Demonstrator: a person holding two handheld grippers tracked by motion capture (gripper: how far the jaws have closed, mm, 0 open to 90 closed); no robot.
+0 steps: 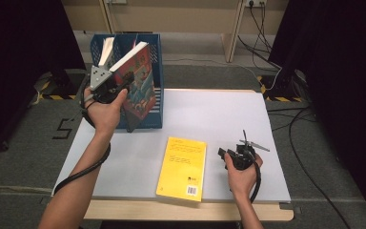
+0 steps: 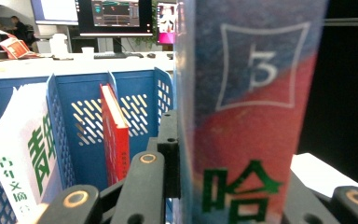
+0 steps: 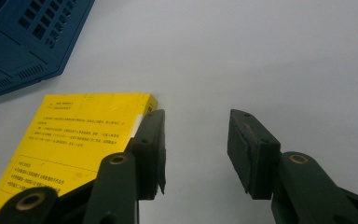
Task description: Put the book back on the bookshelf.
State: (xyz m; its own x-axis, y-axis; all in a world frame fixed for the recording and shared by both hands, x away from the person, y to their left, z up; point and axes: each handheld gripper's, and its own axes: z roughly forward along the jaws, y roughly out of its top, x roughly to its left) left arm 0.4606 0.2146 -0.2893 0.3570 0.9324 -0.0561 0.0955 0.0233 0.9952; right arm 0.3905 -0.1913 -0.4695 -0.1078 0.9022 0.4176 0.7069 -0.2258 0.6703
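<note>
A person sits at a white table [image 1: 209, 114], a gripper in each hand. The left gripper [image 1: 116, 85] is raised over the table's far left corner, its jaws pinching a red and blue book [image 1: 136, 81] by the spine. In the left gripper view the book [image 2: 249, 116] stands upright between the jaws, close to the lens. It tilts above the right end of a blue rack [image 1: 155, 95], partly over the rack's top edge and not yet down in a slot. In the left gripper view the rack [image 2: 70, 121] has a white book [image 2: 25, 154] in its left slot and a thin red book [image 2: 114, 135] in the next, with an open slot just right of that.

The right gripper [image 1: 226, 155] rests low near the table's front right, jaws spread apart on nothing. A yellow book [image 1: 182, 168] lies flat just beside it, its near edge close to the table's front edge. In the right gripper view the yellow book's [image 3: 74, 140] corner sits by one jaw, with bare table ahead.
</note>
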